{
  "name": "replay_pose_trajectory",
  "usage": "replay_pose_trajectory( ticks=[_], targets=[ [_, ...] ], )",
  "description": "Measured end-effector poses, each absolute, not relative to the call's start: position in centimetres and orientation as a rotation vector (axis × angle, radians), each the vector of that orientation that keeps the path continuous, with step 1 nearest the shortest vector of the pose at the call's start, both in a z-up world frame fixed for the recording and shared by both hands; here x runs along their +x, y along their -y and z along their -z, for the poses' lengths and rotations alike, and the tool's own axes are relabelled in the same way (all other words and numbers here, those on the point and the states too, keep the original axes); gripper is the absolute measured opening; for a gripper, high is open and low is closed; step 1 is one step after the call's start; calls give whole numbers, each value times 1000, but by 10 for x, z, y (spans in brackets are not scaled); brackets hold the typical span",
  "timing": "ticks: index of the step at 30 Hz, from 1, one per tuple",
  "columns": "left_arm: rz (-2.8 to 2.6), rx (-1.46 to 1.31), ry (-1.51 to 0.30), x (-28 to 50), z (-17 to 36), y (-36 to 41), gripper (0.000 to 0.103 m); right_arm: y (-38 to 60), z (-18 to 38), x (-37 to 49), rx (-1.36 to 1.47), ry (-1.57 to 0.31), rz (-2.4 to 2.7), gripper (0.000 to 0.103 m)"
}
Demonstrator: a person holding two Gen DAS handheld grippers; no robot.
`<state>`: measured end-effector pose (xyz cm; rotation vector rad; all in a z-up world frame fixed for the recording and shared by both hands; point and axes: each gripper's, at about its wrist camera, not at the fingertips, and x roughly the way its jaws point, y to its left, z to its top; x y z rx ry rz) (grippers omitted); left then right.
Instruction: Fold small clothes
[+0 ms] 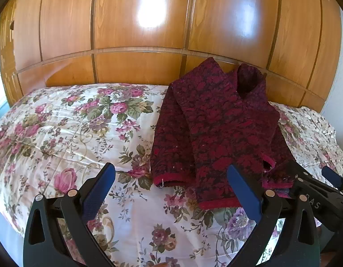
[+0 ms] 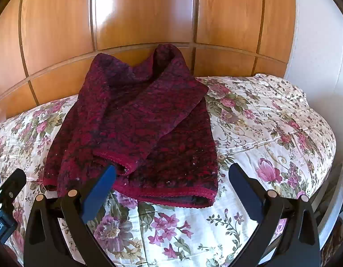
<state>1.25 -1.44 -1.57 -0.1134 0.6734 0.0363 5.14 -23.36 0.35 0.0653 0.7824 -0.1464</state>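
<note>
On the bed: your sweater (image 1: pixel 216 120) lies on the floral bedspread (image 1: pixel 66 122), collar end toward the wooden headboard (image 1: pixel 138 66), hem toward you.
Fold status: both sleeves lie across the body; judged from this, the side folds are done and the hem-to-collar fold remains.
Left tool (image 1: pixel 171 191): released, blue pads spread wide, nothing between them; it hovers just short of the hem (image 1: pixel 171 181).
Right tool (image 2: pixel 171 191): released likewise, empty, hovering over the hem's right half.
Material: thick, nubbly knit, dark red on near-black, with plain red ribbed bands at hem and cuffs (image 2: pixel 118 158). Small pale specks of lint show on the surface.
Shape: roughly rectangular bundle, tall soft collar (image 2: pixel 167 55) standing up at the far end.
Handling, judged: soft and limp, moderately weighty for its size, not slippery; the rough knit should hold well in your pads.
Where to take hold: pinch the hem band at its two corners, one tool each, catching all layers.
Risk, judged: the loose sleeves may slide off when you lift; keep the lift low and even.
Bedspread: smooth, quilted, yielding; press down lightly.
</note>
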Motion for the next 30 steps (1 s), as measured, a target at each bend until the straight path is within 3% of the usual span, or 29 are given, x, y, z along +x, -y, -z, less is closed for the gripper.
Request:
replay_pose_trajectory(
  ticks=[30],
  targets=[
    [-23, -90, -657, 9, 5, 25, 99, 235, -8, 47, 53, -782, 142, 101]
  ],
)
